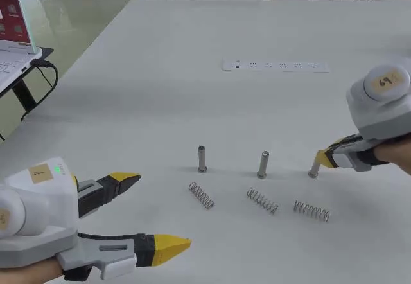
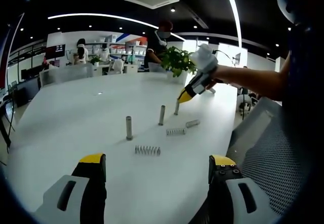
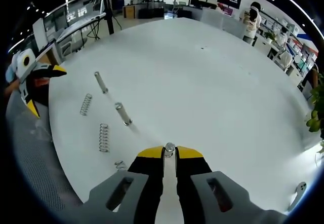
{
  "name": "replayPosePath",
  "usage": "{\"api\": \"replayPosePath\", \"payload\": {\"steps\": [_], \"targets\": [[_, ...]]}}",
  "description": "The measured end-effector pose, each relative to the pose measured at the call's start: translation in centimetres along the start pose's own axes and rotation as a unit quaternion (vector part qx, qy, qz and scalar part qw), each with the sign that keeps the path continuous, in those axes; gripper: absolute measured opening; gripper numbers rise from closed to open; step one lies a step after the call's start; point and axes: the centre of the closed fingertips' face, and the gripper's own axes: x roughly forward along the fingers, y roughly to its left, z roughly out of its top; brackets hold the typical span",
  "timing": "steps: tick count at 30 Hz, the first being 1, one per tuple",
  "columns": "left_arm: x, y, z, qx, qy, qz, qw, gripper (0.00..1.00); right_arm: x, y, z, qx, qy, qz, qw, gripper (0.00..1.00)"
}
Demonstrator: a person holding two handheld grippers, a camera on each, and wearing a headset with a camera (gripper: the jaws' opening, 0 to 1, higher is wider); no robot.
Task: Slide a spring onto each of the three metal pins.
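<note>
**Layout.** The white tabletop (image 1: 192,72) carries all the parts. The left tool (image 1: 164,210) hovers at 7 o'clock in the head view, with its jaws wide apart and empty. The right tool (image 1: 321,159) enters from 3 o'clock. The right gripper view shows its jaws closed on the head of the third pin (image 3: 169,147).

The first pin (image 1: 202,159), second pin (image 1: 263,164) and third pin stand upright in a row running from 9 o'clock to 3 o'clock. The first spring (image 1: 201,195), second spring (image 1: 262,201) and third spring (image 1: 311,211) each lie flat at 6 o'clock of their own pin, apart from it. No pin carries a spring yet.

**Hazards.**
- A sideways pull from the closed right tool would likely tip the third pin, which could then roll into the third spring.
- The grip sits on the pin's head, the end a spring must pass over. Loading is blocked until the grip is changed.
- The springs are thin and round. An oblique pinch by the left tool could flick one away.

**Obscured.**
- In the head view, the right tool's tip covers the upper part of the third pin.
- In the right gripper view, the jaw cuts off most of the third spring.
- It cannot be determined whether the pins stand free or sit in holes.
</note>
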Motion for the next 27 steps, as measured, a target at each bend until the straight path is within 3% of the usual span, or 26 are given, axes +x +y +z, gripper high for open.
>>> {"api": "replayPosePath", "payload": {"steps": [19,27], "targets": [[0.0,-0.1,-0.2,0.000,0.004,-0.002,1.0000,0.80,-0.2,0.2,-0.9,-0.003,0.004,0.002,1.0000,0.09],[0.1,0.0,-0.2,-0.001,0.004,-0.001,1.0000,0.80,-0.4,1.3,-2.2,-0.008,0.014,0.017,0.9997,0.09]]}}
